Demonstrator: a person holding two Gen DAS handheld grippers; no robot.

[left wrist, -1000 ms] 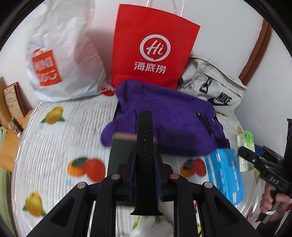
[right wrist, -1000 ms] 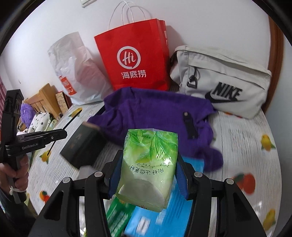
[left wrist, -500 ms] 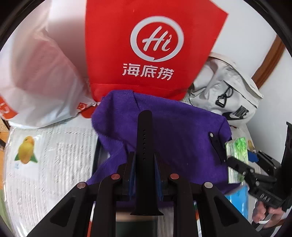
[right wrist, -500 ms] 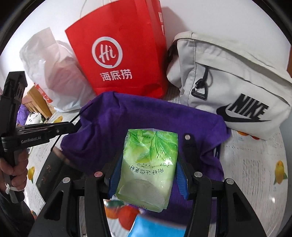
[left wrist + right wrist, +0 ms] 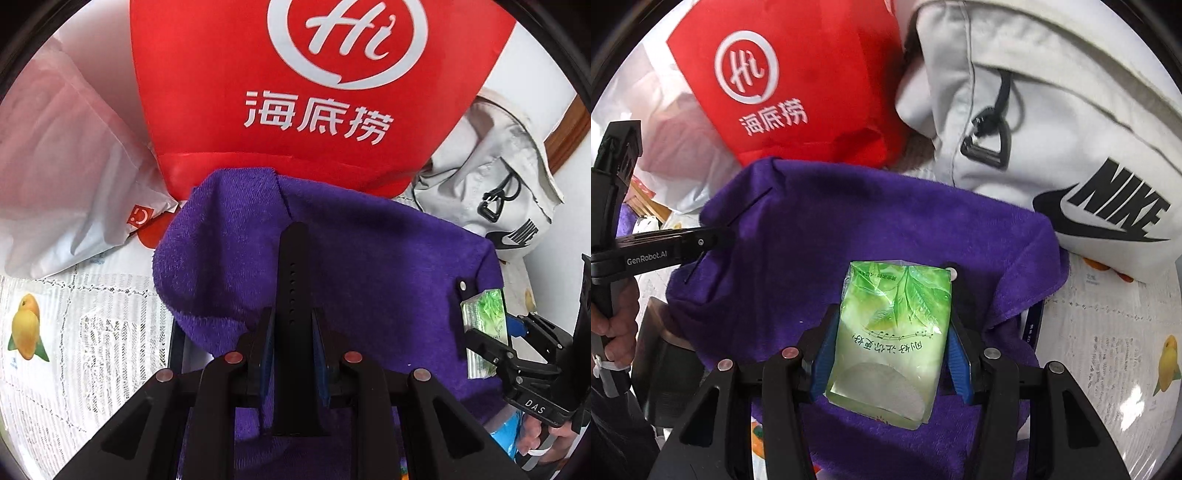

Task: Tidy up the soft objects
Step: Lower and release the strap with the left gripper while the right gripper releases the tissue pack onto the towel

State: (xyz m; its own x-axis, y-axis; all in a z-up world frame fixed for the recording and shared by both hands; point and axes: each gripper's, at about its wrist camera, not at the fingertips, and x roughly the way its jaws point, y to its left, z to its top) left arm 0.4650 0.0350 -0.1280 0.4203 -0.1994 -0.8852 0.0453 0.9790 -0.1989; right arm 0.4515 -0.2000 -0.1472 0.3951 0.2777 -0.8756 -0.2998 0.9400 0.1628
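Tongs (image 5: 892, 343) round crinkly tissue pack (image 5: 892, 328) — fuzzy towel (image 5: 849, 236)

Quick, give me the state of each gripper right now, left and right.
Left gripper: closed on the black watch strap.
Right gripper: closed on the green tissue pack.

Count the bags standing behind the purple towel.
3: the white plastic bag at left, the red paper bag in the middle, the grey Nike bag at right. Others may be hidden.
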